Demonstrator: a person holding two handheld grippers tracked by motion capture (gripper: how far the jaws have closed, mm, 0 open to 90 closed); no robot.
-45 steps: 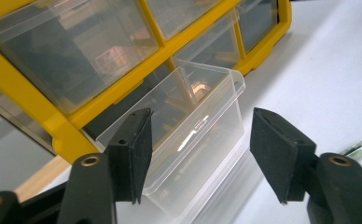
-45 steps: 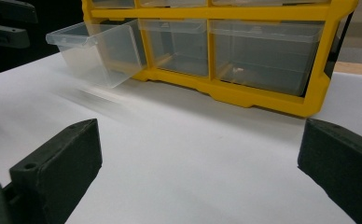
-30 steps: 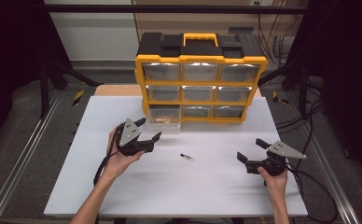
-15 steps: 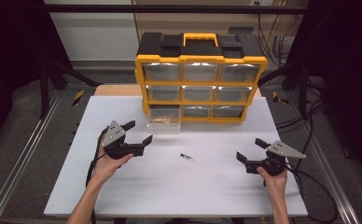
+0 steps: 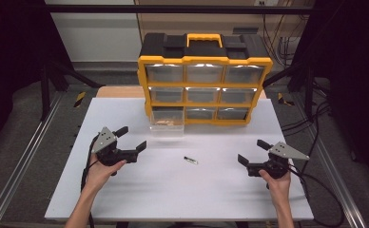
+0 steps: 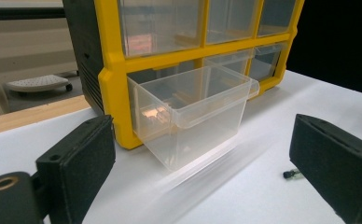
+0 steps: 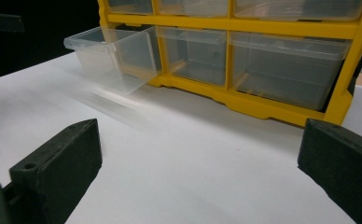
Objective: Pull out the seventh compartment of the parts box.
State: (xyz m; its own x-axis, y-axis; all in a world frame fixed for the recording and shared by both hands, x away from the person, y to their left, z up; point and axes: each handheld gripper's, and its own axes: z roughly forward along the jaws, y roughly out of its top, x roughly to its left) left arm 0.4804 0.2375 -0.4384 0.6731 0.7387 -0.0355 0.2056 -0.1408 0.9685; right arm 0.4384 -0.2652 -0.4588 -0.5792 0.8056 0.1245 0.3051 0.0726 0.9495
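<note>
Now the left hand-held gripper (image 5: 131,138) is drawn back leftward from the pulled-out clear drawer (image 5: 167,124), jaws just opened wide and empty, while the right hand-held gripper (image 5: 252,152) is kept open on the bench (image 5: 173,190).

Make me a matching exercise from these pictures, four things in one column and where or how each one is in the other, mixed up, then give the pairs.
Things:
1. drawer cabinet
2. clear drawer
3. small dark part
4. left tool

Places or states:
A. lying loose on the white table between both hands
B. pulled out at the bottom left
C. standing at the far edge, yellow and black
D. jaws open, nothing between them

Pairs: 1-C, 2-B, 3-A, 4-D
</note>
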